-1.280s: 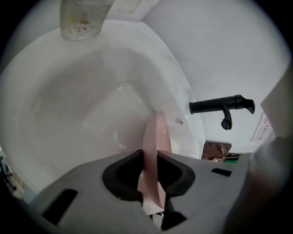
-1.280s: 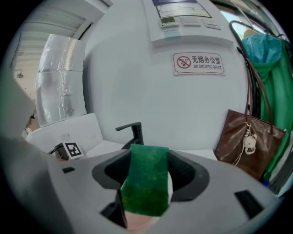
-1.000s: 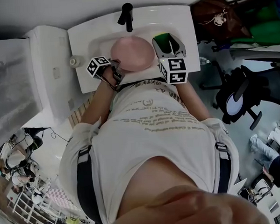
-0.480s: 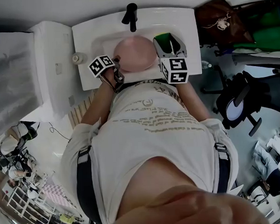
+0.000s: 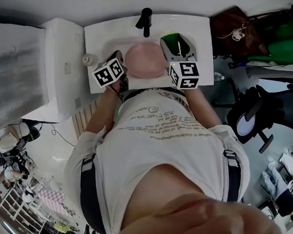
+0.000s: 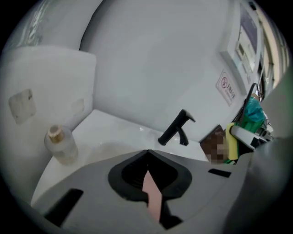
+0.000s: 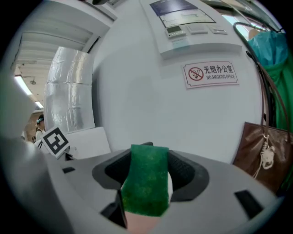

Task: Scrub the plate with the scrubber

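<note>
Sink [image 5: 96, 38], top centre of head view, with the pink plate [image 5: 146, 60] over the basin. Left gripper [image 6: 147, 153] has just been closing and is now clamped on the plate rim. Right gripper [image 7: 149, 151] is clenched on the green scrubber [image 7: 146, 183], at the plate's right edge. Both grasps look done; no suds visible, so the scrubbing probably remains.

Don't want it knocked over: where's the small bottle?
The small bottle stands on the sink counter's left side in the head view, left of the pink plate; the left gripper view shows it left of the black faucet.
</note>
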`<act>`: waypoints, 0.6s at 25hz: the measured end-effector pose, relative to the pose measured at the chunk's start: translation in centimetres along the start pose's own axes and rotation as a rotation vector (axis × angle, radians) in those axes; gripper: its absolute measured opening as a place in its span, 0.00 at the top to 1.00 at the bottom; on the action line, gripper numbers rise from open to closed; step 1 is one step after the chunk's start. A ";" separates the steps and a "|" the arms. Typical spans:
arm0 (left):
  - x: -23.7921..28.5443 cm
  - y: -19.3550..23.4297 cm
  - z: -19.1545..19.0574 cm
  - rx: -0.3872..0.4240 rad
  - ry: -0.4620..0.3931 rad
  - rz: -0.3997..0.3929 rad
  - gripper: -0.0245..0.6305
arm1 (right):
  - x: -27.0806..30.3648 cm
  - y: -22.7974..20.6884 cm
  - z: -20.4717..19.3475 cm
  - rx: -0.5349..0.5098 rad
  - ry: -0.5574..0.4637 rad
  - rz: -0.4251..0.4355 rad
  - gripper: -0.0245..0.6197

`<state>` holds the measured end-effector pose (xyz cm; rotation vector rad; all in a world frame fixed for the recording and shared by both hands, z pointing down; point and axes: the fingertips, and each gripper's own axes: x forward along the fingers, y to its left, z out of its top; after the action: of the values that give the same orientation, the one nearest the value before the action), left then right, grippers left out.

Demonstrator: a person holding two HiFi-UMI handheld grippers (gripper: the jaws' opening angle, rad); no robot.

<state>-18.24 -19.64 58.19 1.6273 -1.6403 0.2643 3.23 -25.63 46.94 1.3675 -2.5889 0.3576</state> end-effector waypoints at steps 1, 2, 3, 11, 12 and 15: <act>-0.4 -0.8 1.2 0.020 -0.041 -0.021 0.93 | 0.1 0.3 0.7 -0.009 -0.019 0.008 0.57; -0.9 -1.6 2.5 0.044 -0.081 -0.038 0.93 | 0.2 0.6 1.5 -0.015 -0.038 0.016 0.57; -1.5 -2.4 3.7 0.074 -0.121 -0.049 0.93 | 0.4 0.8 2.2 -0.016 -0.056 0.023 0.57; -5.6 -9.3 11.7 0.290 -0.331 -0.120 0.93 | 0.6 1.6 9.6 0.011 -0.234 0.062 0.57; -6.2 -10.2 12.6 0.314 -0.359 -0.127 0.93 | 0.5 1.6 10.5 0.013 -0.257 0.062 0.57; -8.1 -12.3 15.4 0.394 -0.458 -0.125 0.93 | 0.4 1.7 13.0 -0.001 -0.307 0.058 0.57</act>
<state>-13.98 -25.41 38.14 2.2056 -1.8957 0.1641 0.90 -28.94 34.52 1.4501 -2.8771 0.1654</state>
